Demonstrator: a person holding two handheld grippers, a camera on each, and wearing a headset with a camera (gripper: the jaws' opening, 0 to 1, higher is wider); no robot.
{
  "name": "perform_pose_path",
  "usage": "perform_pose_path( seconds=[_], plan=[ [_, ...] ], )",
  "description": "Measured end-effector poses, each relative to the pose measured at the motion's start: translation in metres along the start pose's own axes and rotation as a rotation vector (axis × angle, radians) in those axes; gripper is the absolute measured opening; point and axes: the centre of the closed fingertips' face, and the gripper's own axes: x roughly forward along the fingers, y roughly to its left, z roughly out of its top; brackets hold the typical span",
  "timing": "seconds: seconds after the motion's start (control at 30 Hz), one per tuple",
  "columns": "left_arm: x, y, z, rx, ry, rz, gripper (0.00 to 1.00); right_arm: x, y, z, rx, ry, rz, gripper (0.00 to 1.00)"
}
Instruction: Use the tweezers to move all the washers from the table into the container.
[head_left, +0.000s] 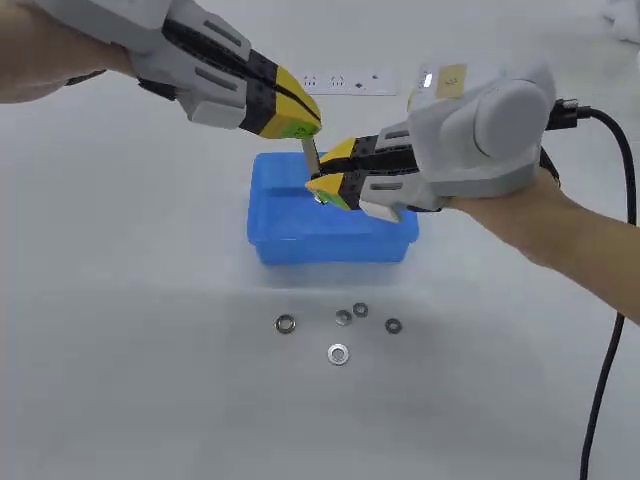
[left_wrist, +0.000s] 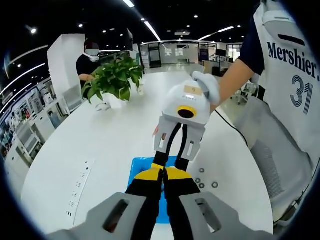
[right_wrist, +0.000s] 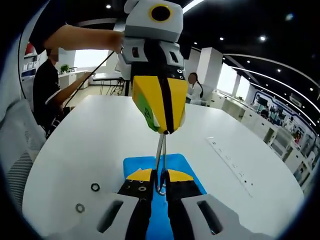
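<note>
Five washers (head_left: 338, 353) lie toward the table's (head_left: 120, 380) near edge; left gripper (head_left: 305, 125) clamps tweezers (head_left: 310, 158), right gripper (head_left: 325, 188) pinches them over container (head_left: 300, 240).

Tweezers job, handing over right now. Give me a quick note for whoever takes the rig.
Left gripper: shut on the top of the tweezers, which point down.
Right gripper: shut across the lower part of the tweezers, above the blue container.
A small ring that looks like a washer sits at the tips, over the container.
Done: cannot tell whether any washers are inside.
Left: five washers lie on the table in front of the container. Probably drop this one, then fetch those.
</note>
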Motion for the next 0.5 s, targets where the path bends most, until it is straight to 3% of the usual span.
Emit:
perform_pose_path(
  seconds=[0.23, 0.5],
  plan=[
    [0.016, 0.012, -0.026, -0.037, 0.014, -0.007, 0.05, 0.018, -0.003, -0.022, 0.026, 0.026, 0.019, 0.1],
    [0.024, 0.012, -0.035, -0.061, 0.005, -0.014, 0.05, 0.021, -0.001, -0.035, 0.033, 0.045, 0.036, 0.1]
  ],
)
